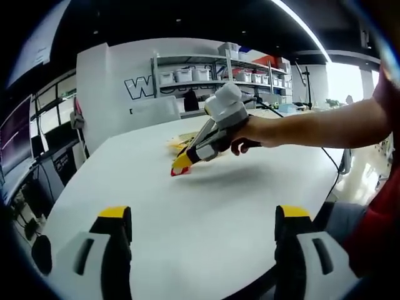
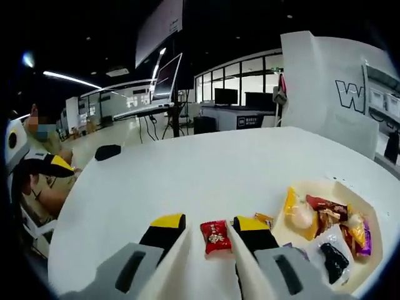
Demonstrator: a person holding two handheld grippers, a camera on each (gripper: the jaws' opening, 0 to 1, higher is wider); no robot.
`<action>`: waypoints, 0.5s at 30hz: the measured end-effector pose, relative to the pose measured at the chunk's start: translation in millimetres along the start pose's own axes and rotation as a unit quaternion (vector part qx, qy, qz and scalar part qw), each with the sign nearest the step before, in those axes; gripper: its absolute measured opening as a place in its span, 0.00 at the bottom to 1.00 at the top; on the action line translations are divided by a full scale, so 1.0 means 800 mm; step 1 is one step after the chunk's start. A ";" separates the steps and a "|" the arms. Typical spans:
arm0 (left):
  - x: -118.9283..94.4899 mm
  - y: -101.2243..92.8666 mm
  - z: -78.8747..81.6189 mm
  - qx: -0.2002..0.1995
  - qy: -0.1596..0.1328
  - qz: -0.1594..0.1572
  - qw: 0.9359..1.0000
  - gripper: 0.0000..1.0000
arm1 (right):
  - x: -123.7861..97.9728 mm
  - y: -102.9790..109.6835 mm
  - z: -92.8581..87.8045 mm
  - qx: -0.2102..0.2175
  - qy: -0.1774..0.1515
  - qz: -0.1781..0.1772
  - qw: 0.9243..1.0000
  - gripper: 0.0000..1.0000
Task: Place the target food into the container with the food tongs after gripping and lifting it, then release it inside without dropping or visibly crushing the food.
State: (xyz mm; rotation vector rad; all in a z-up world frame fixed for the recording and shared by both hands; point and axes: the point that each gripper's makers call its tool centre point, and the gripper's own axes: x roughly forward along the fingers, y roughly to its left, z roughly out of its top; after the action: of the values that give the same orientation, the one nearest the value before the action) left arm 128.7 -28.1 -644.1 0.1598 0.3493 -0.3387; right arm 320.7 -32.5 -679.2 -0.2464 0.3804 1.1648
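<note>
A red snack packet (image 2: 216, 236) lies flat on the white table (image 2: 187, 175). My right gripper (image 2: 209, 222) carries white tong blades that stand on either side of the packet; it is open, with a small gap on the left side. To the right lies a cream tray (image 2: 370, 207) holding several wrapped snacks. In the left gripper view a hand holds the right gripper (image 1: 182, 164) tip-down at the red packet (image 1: 179, 172), with the tray (image 1: 177, 143) behind it. My left gripper (image 1: 204, 215) hovers open over bare table, nothing between its jaws.
Shelves with white bins (image 1: 194, 75) and a white panel stand behind the table. A black chair back (image 2: 107, 152) shows at the far table edge. Desks with monitors (image 2: 225, 97) fill the room beyond. A cable (image 1: 331, 156) runs over the table's right side.
</note>
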 end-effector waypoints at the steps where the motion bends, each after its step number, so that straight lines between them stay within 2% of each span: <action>1: -0.001 0.001 0.000 0.000 0.000 0.001 1.000 0.92 | 0.001 -0.001 -0.001 0.001 0.002 -0.002 1.000 0.25; 5: -0.002 0.003 0.000 0.000 0.000 0.003 1.000 0.92 | 0.003 -0.003 -0.012 0.008 0.016 -0.006 1.000 0.25; 7: -0.003 0.004 0.000 0.000 0.000 0.003 1.000 0.92 | 0.000 -0.004 -0.011 0.026 0.010 -0.008 1.000 0.24; 15: -0.003 0.002 -0.001 0.000 0.001 0.002 1.000 0.92 | -0.001 -0.004 -0.011 0.031 0.014 -0.020 0.999 0.18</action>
State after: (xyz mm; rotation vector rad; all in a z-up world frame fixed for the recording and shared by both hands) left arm 126.5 -25.9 -643.6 0.1610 0.3513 -0.3351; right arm 322.4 -37.5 -686.8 -0.2150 0.4339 1.1091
